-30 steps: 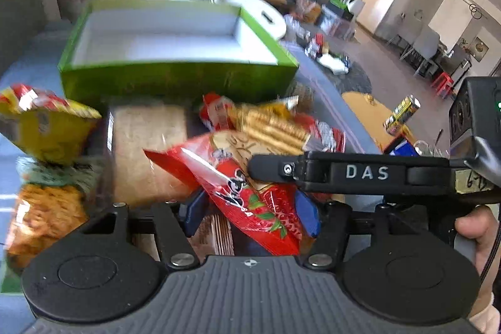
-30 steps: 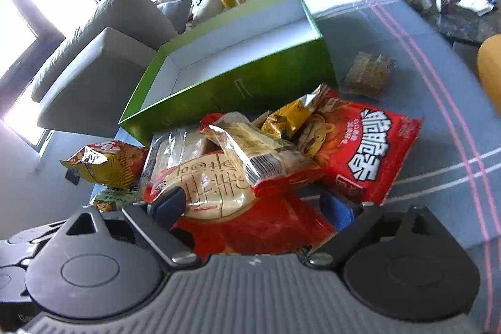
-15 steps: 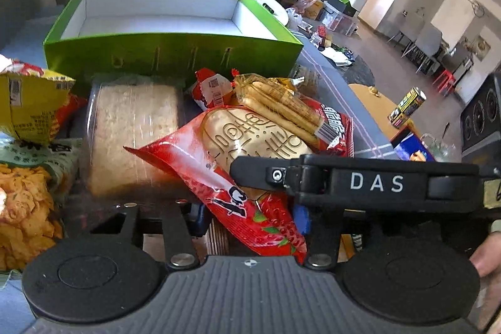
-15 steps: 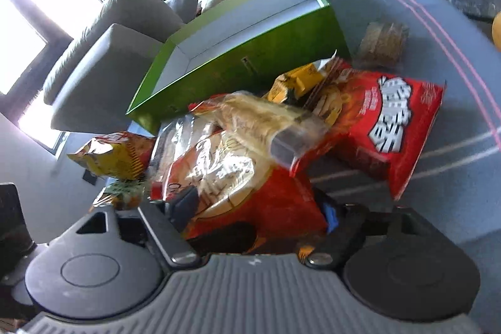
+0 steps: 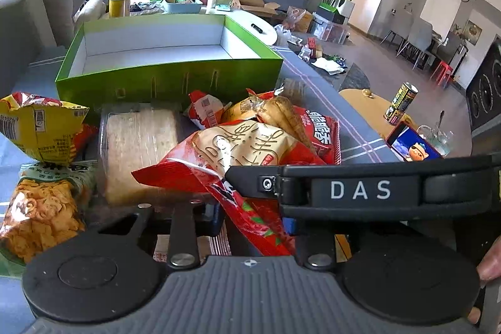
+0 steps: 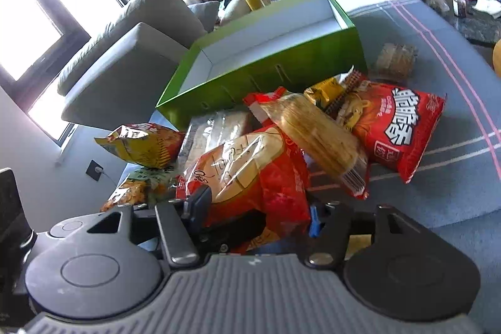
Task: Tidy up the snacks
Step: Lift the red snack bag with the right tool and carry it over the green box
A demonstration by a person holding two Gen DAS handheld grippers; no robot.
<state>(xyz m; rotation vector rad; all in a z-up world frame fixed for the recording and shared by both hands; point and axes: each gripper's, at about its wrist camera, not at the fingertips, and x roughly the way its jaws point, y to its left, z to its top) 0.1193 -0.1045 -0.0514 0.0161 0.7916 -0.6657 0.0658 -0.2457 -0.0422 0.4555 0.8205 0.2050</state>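
A big red rice-cracker bag point(image 5: 247, 152) point(image 6: 250, 174) is lifted off the snack pile, with a clear pack of biscuit sticks point(image 6: 316, 140) leaning on it. My left gripper point(image 5: 253, 221) and my right gripper point(image 6: 253, 212) are both shut on its near edge. The right gripper's body crosses the left wrist view point(image 5: 360, 190). Behind stands an empty green box point(image 5: 169, 77) point(image 6: 266, 61) with a white inside.
Around lie a yellow chip bag point(image 5: 40, 127) point(image 6: 144, 143), an orange snack bag point(image 5: 37, 215), a clear wafer pack point(image 5: 137, 146), a red noodle bag point(image 6: 404, 121) and a small clear packet point(image 6: 396, 61). A can point(image 5: 400, 102) and phone point(image 5: 413, 146) are at right.
Both grippers have risen with the red bag, lifting it off the pile. The biscuit-stick pack has tipped and slid along it. The green box appears farther below.
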